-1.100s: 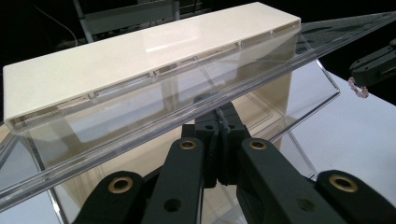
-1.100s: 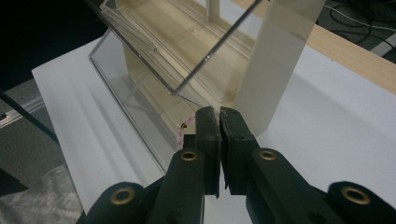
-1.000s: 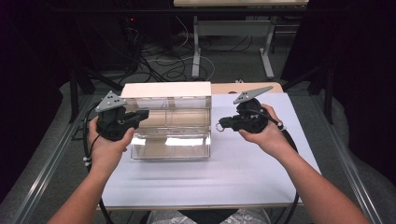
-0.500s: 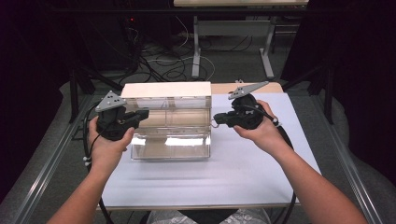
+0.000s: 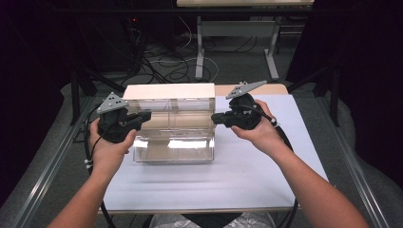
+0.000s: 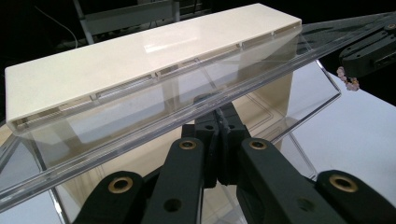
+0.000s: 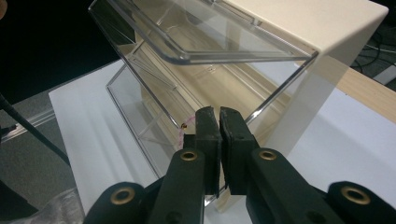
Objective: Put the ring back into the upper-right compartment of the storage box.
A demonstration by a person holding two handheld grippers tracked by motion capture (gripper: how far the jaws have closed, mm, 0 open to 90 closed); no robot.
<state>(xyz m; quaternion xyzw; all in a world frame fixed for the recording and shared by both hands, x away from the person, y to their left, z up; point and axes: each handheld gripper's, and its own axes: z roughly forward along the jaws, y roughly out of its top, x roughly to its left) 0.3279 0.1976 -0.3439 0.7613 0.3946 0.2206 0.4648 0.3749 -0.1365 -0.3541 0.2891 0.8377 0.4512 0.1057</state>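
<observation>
the clear box (image 5: 173,137) sits mid-desk on the white desk (image 5: 247,175), a see-through acrylic case with a flat cream top panel (image 5: 168,91) and cream back wall. its long axis runs left to right across the desk, and the open clear front faces the person.

left hand-held gripper (image 5: 145,115) comes in at the box's left end, up near the top edge. in the left gripper view its black jaws are pressed together at the tips (image 6: 219,122), right against the hinged clear flap (image 6: 177,112), a smooth glossy sheet that slants across the frame under the cream panel (image 6: 140,51). whether any of the flap's edge is actually pinched between them, can't tell; the tips sit behind the plastic and the glare muddies it.

right hand-held gripper (image 5: 216,118) is at the box's right end, just at the corner. in the right gripper view the jaws are clenched (image 7: 219,122), with a thin pinkish thread or bead (image 7: 183,130) just beside the left tip; too small to make out what it is. the clear flap (image 7: 196,37) is tilted up above, the cream side wall (image 7: 308,93) drops to the desk (image 7: 93,135).

matte black gripper bodies, brass-coloured rivets, grey three-cornered plates on top. both forearms are cut off at the bottom edge of the high view.
</observation>
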